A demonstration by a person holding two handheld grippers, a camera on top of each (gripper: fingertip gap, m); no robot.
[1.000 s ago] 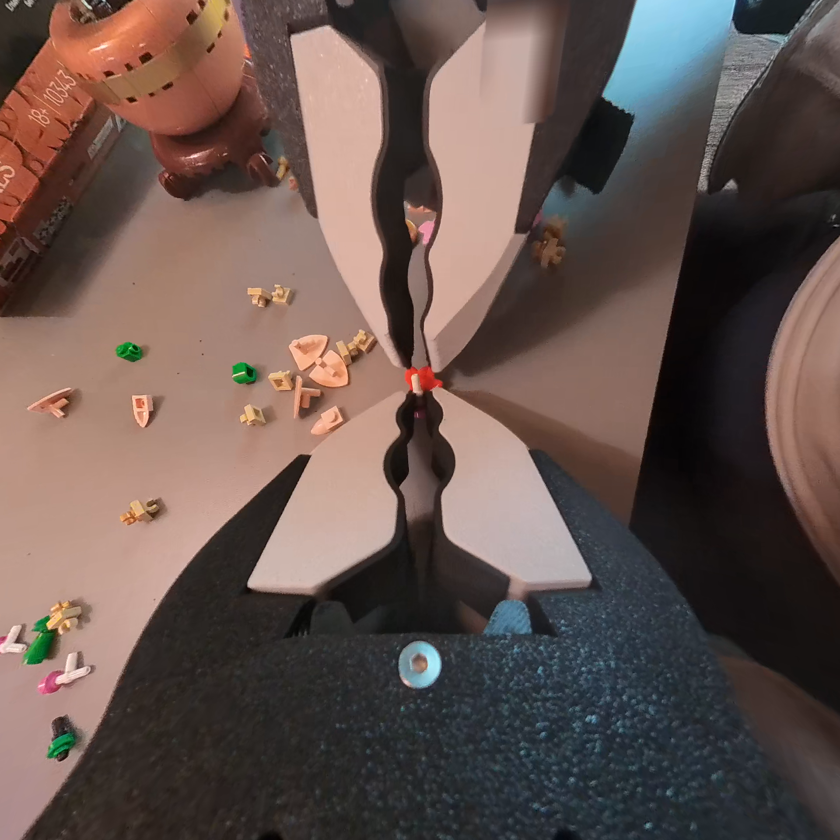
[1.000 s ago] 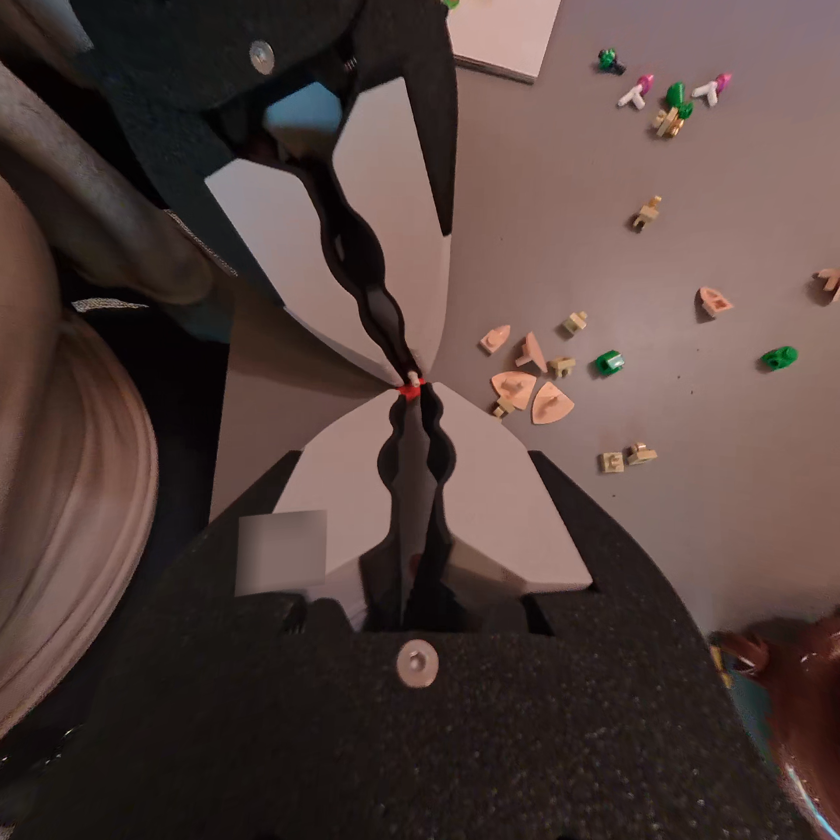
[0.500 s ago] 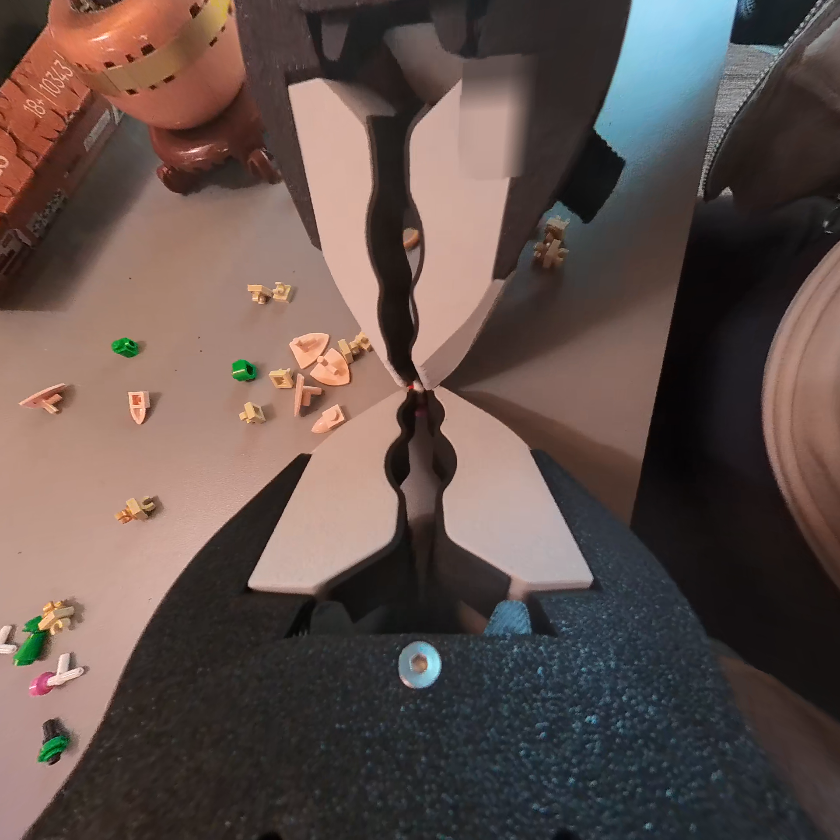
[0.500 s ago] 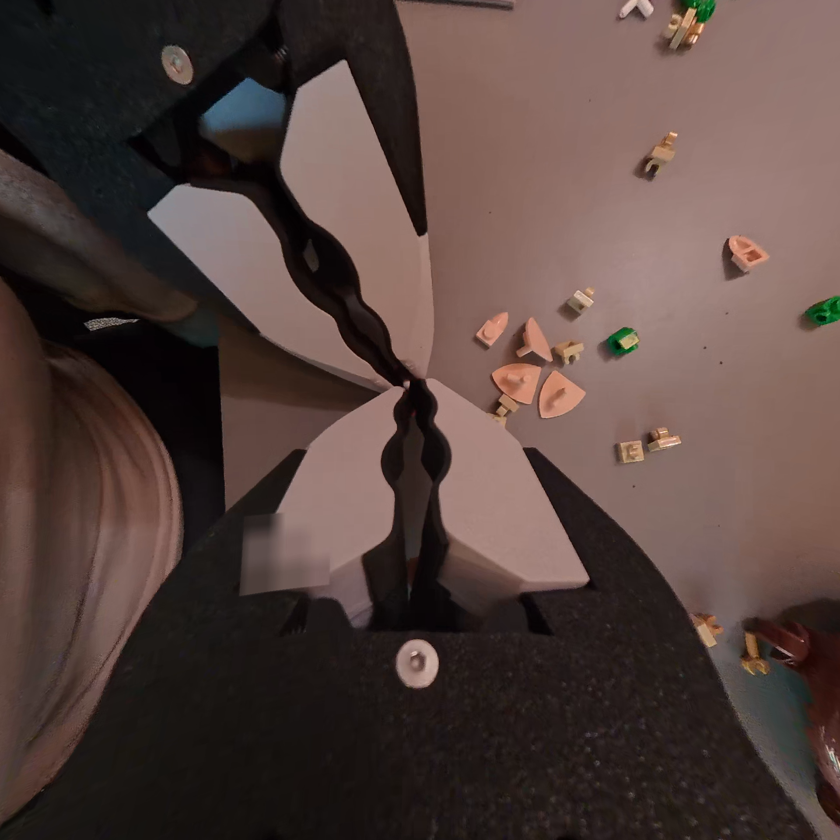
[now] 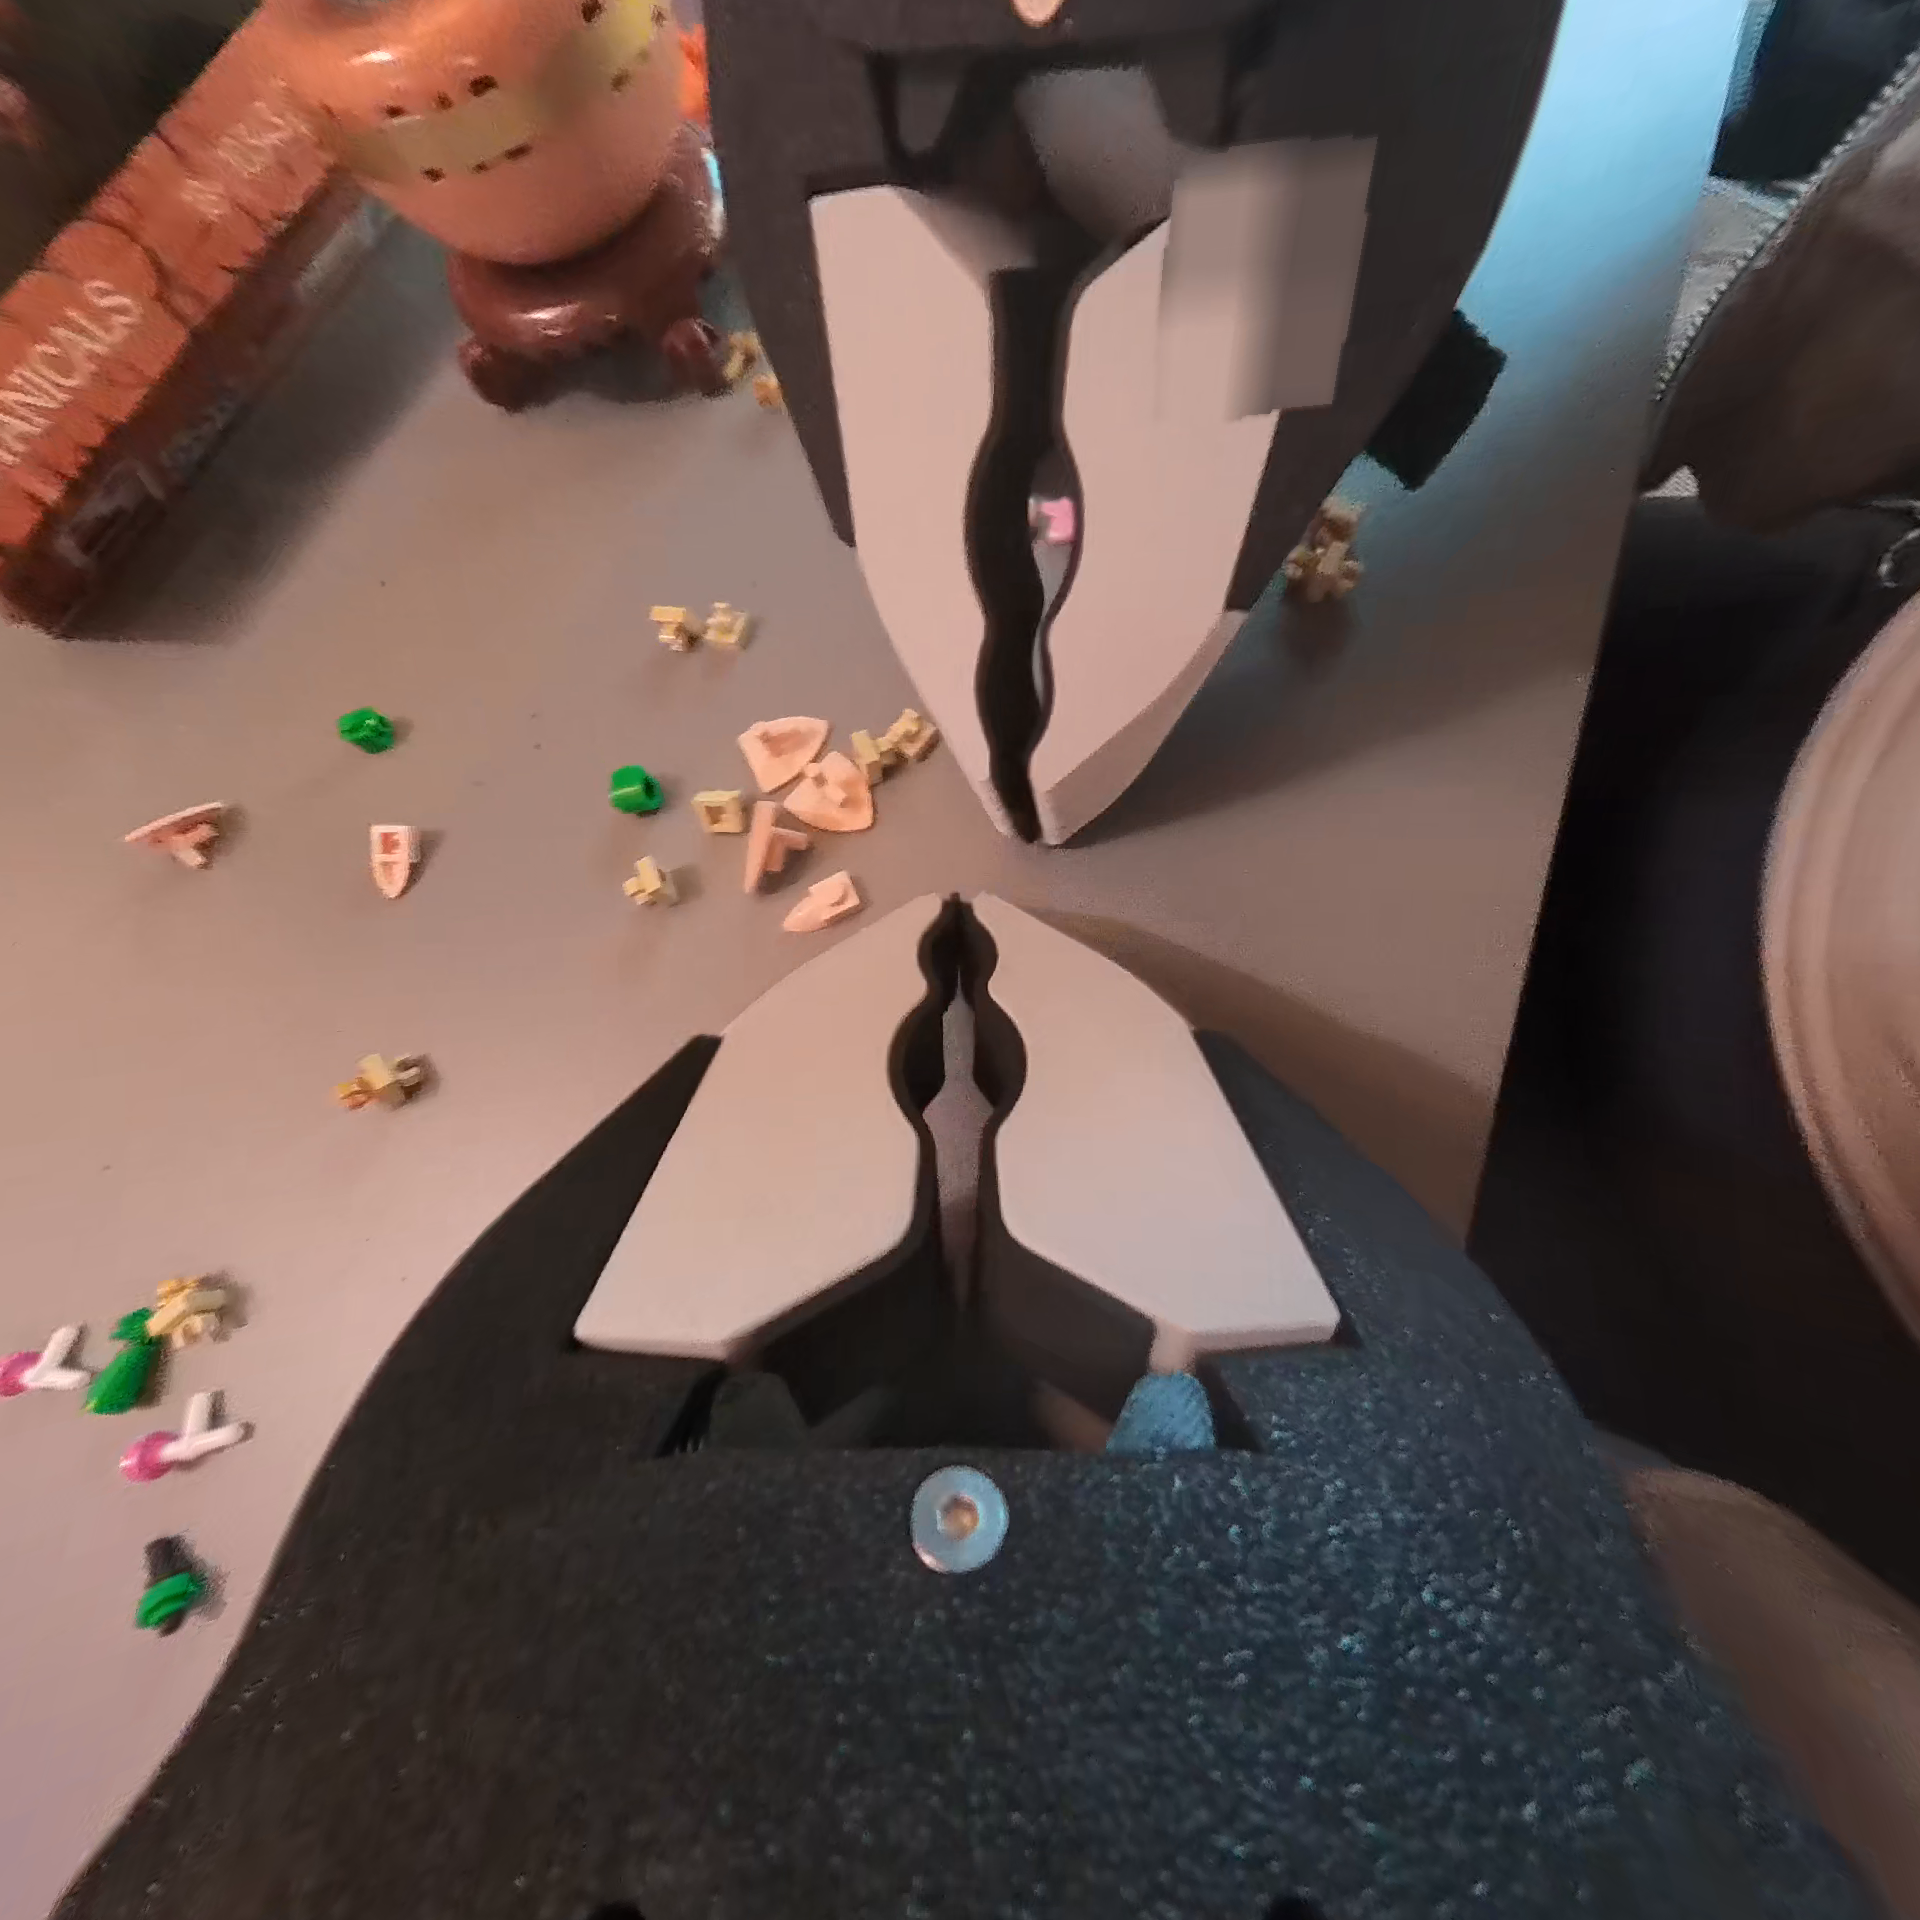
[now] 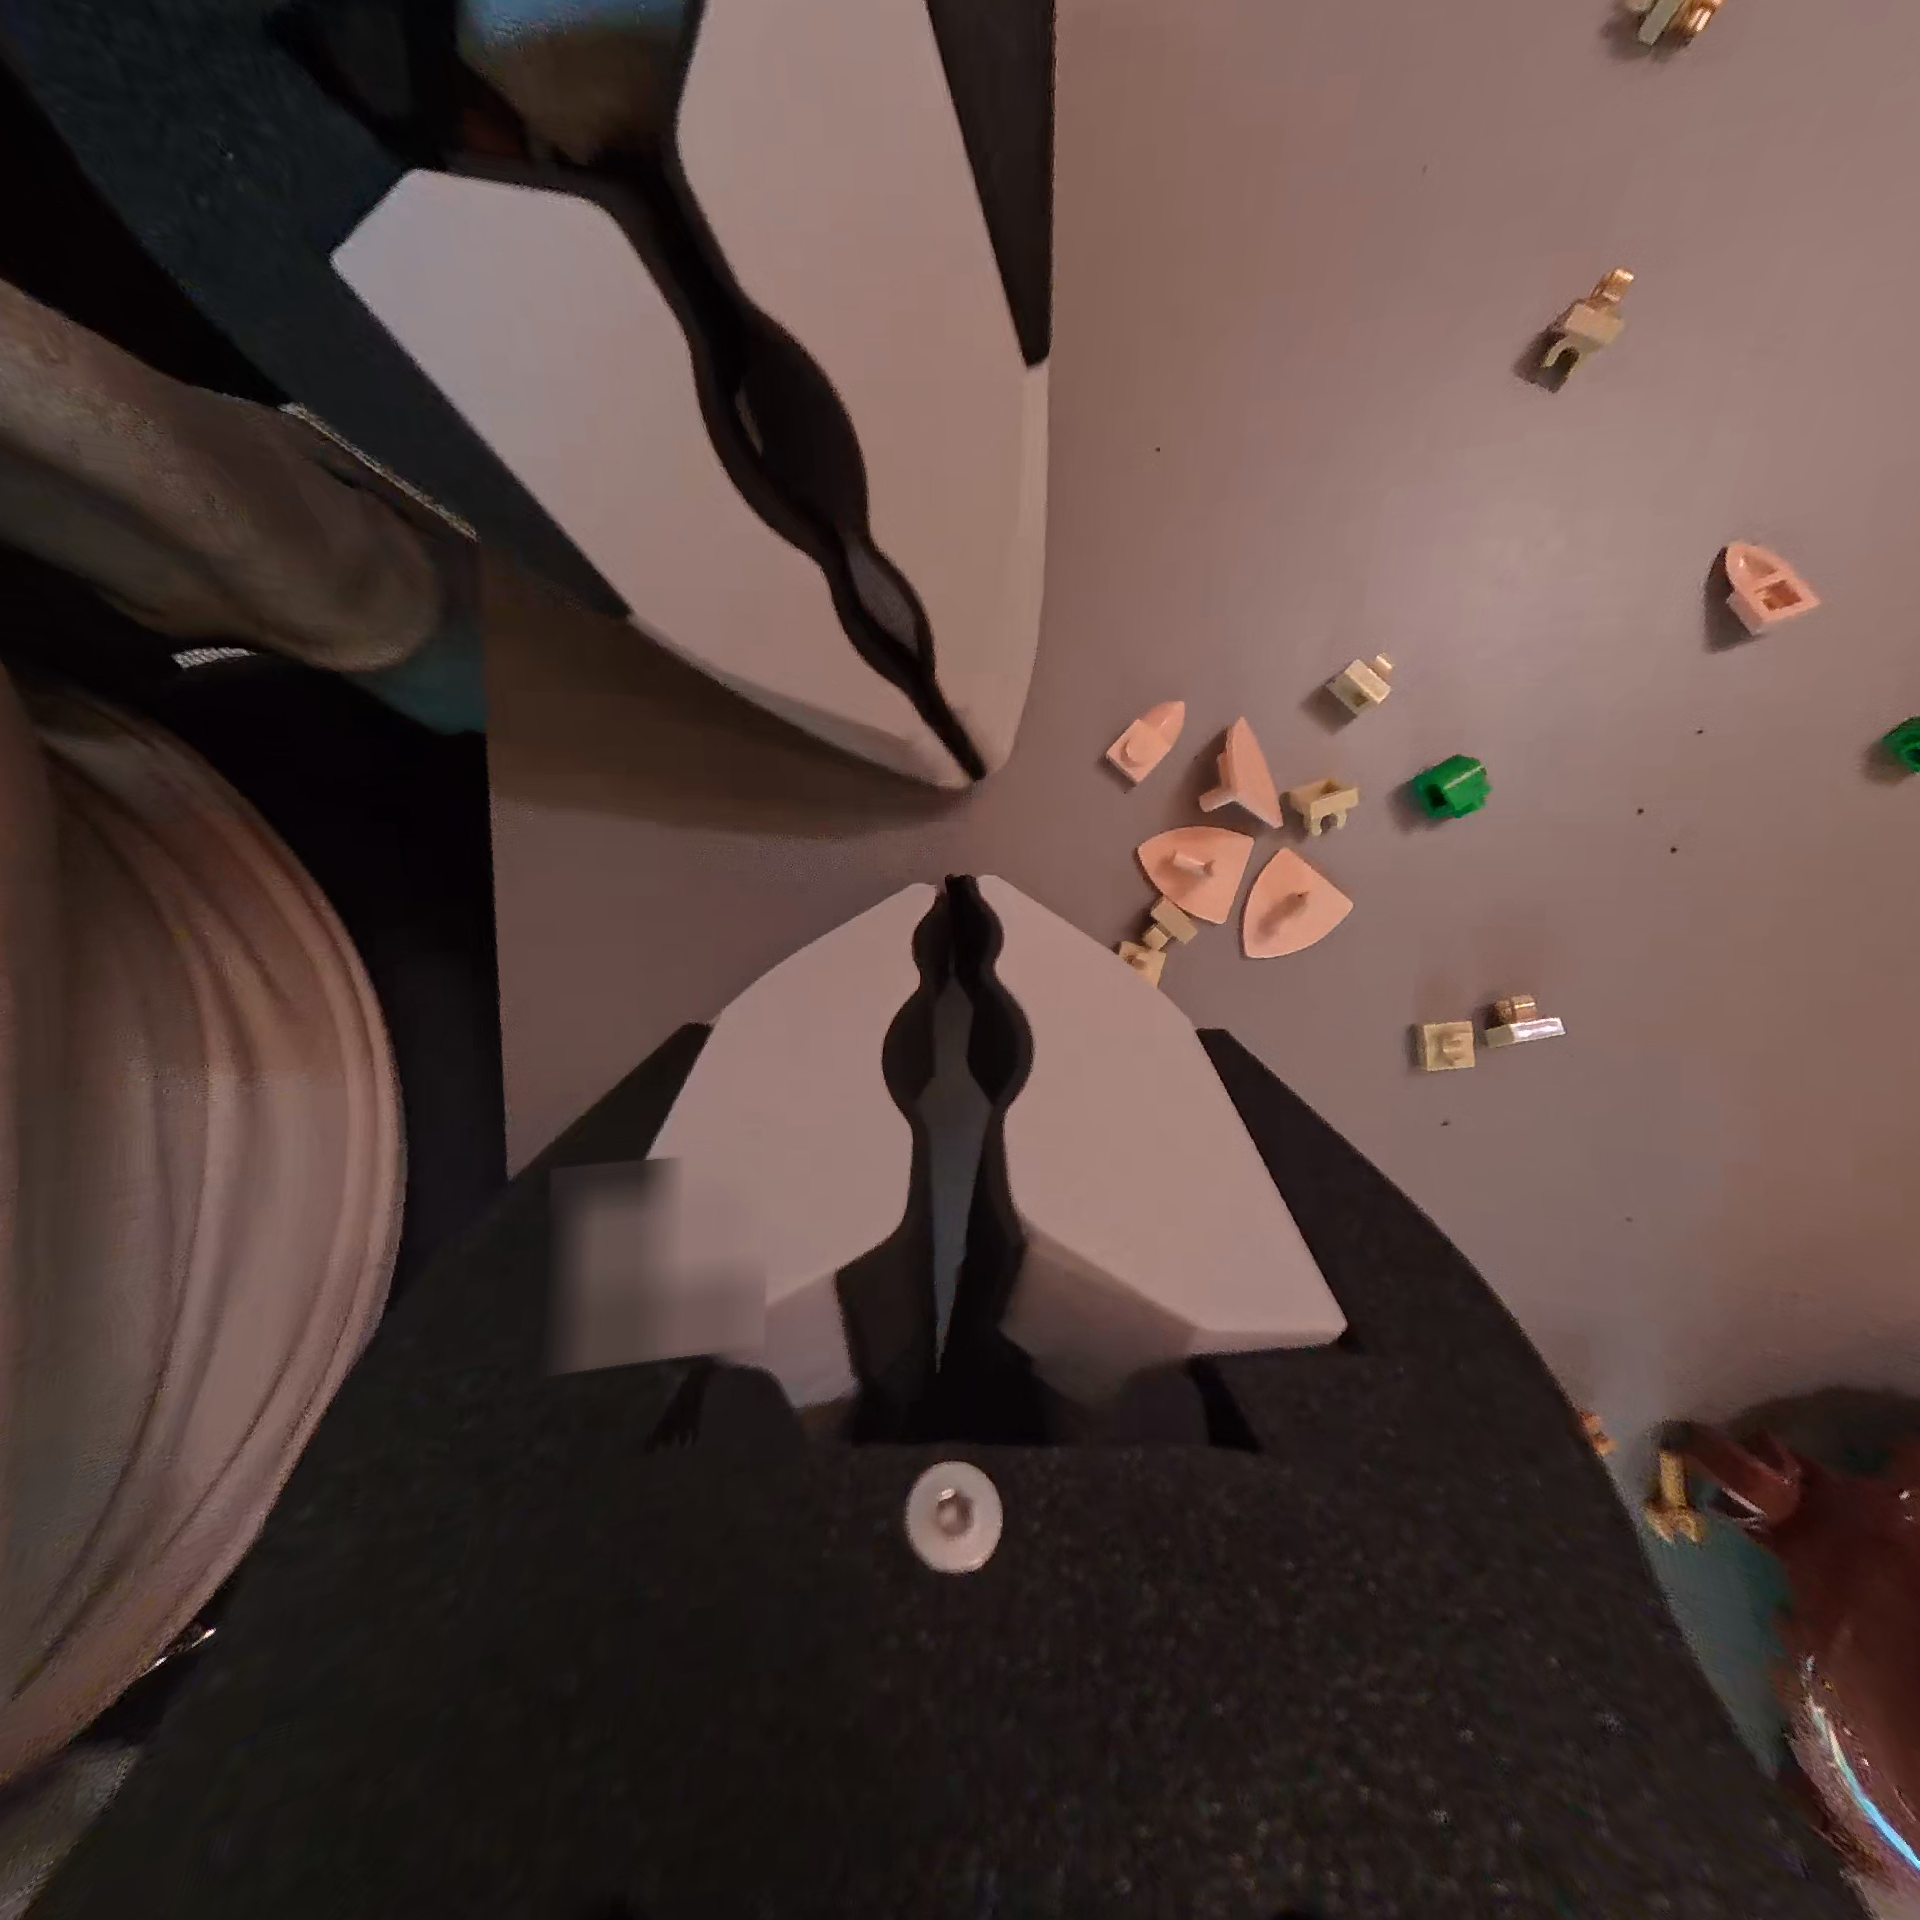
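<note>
Two claws tip to tip above the tabletop [image 5: 436, 540]
Left claw [image 5: 952, 906] and right claw [image 6: 958, 884] are both pinched narrow, nothing visible between; peach wedges [image 6: 1195, 871] lie centre-right.

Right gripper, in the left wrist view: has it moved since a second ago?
Yes. The right gripper has pulled back from the left gripper, leaving a gap of bare table.

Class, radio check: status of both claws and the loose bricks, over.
Left claw shut, right claw shut, tips facing, apart. Nothing visible in either. Peach wedge pieces loose on grey table, beside tips.
</note>
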